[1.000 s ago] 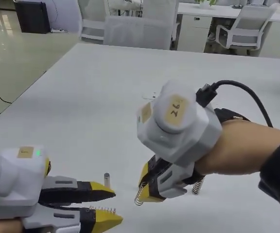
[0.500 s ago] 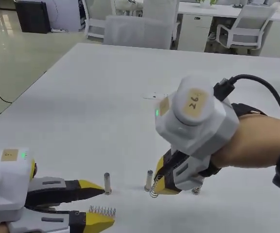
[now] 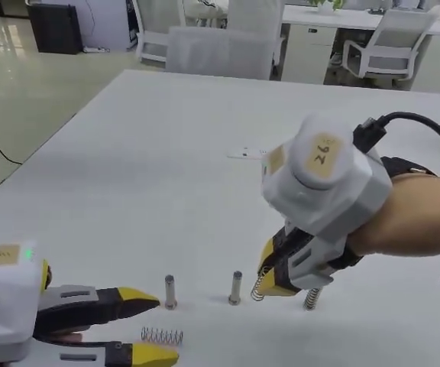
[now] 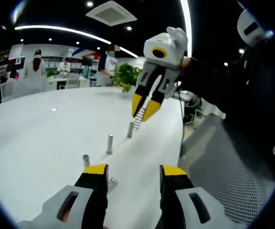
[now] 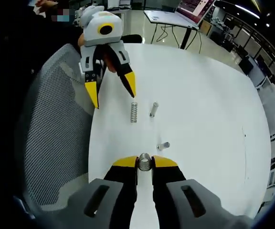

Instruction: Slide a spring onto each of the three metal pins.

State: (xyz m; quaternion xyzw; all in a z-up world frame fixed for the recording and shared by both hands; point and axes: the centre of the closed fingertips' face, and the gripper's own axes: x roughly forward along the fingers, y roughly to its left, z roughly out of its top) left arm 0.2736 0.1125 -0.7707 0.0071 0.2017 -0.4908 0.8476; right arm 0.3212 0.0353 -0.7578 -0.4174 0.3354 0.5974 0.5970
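Two tongs work over a white surface (image 3: 128, 168). At lower left, the left tongs (image 3: 165, 329) stand open around a loose spring (image 3: 161, 336) lying flat. Lower middle: a first pin (image 3: 169, 292) and a second pin (image 3: 236, 287), both upright. Just right of them, the right tongs (image 3: 271, 290) pinch a held spring (image 3: 258, 288), tilted.

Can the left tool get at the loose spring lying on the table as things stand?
Probably yes. The left tool is open, and the loose spring lies on the table just ahead of its tips, with nothing over it. The nearest pin stands apart, beyond the spring.
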